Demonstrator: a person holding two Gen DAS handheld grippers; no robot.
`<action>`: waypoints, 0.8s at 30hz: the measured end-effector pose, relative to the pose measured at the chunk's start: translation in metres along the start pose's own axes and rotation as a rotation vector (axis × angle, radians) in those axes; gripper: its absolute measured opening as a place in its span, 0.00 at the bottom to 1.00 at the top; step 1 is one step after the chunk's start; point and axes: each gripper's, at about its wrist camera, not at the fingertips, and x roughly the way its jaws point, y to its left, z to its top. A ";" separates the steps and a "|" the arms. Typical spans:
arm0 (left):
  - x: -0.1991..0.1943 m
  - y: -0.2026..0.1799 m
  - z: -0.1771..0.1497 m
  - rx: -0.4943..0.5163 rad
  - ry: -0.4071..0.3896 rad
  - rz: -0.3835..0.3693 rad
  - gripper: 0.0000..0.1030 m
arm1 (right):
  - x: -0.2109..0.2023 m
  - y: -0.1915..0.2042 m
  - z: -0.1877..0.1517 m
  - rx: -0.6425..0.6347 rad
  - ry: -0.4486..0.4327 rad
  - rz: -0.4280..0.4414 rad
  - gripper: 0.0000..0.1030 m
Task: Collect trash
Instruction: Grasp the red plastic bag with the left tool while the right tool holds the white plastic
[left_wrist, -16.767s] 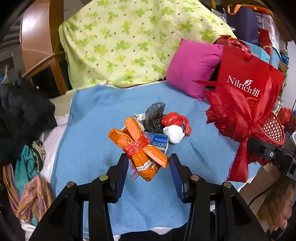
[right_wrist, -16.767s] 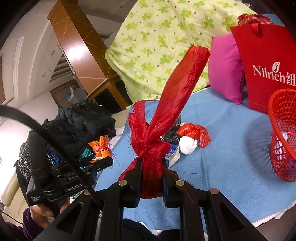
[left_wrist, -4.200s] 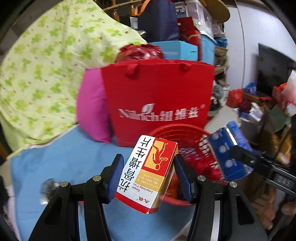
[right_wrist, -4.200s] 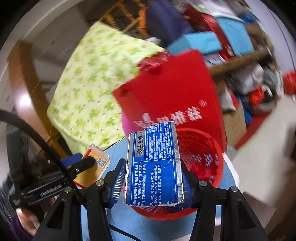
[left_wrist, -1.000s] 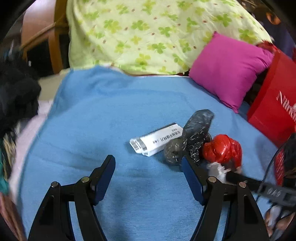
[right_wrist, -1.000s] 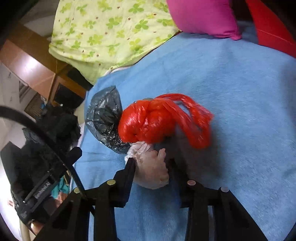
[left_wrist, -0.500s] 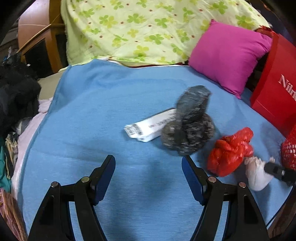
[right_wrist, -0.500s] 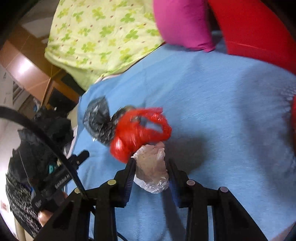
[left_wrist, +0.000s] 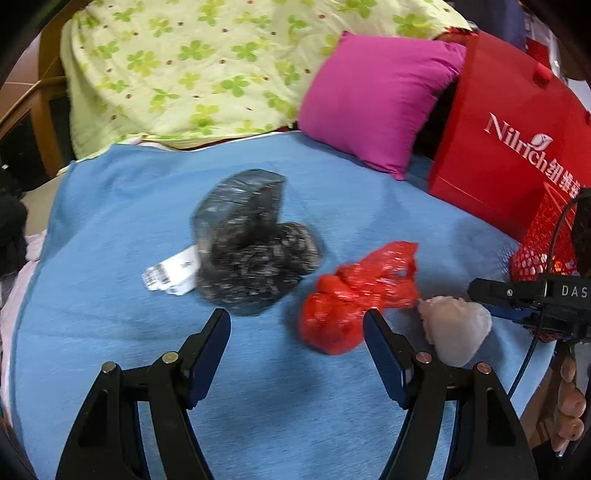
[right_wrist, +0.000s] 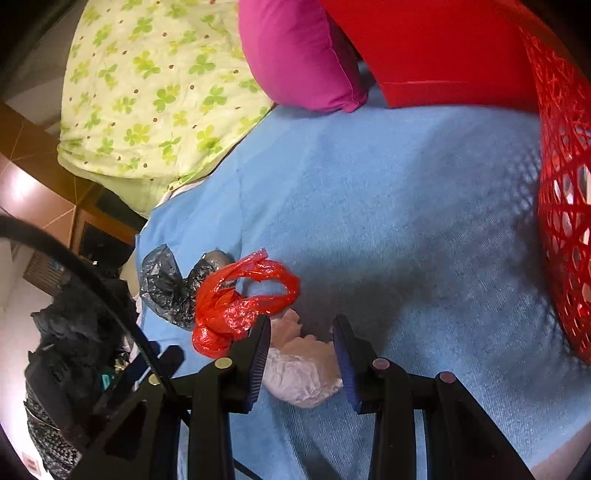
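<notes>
White bag wad (right_wrist: 301, 373) clamped, right hand-held gripper (right_wrist: 301, 356)

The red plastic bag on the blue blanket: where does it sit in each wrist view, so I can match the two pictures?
Left wrist view: the red plastic bag lies right of centre, just past the right finger of the left gripper.
Right wrist view: the red plastic bag lies left of centre, beside the left finger of the right gripper.
Shared landmark: the crumpled white bag, held in the right gripper next to it.

bed, blue blanket (left_wrist: 110, 206) | on it: black bag (left_wrist: 251, 251), red bag (left_wrist: 351, 295), white box (left_wrist: 170, 273), pink pillow (left_wrist: 373, 99)
</notes>
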 end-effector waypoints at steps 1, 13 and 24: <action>0.003 -0.004 0.000 0.007 0.007 -0.006 0.73 | -0.002 0.000 0.000 -0.007 -0.002 -0.001 0.37; 0.029 -0.017 -0.002 0.004 0.096 -0.095 0.49 | -0.001 0.012 -0.006 -0.071 0.012 0.021 0.66; 0.020 -0.013 -0.004 -0.011 0.087 -0.123 0.25 | 0.023 0.030 -0.021 -0.173 0.041 -0.085 0.36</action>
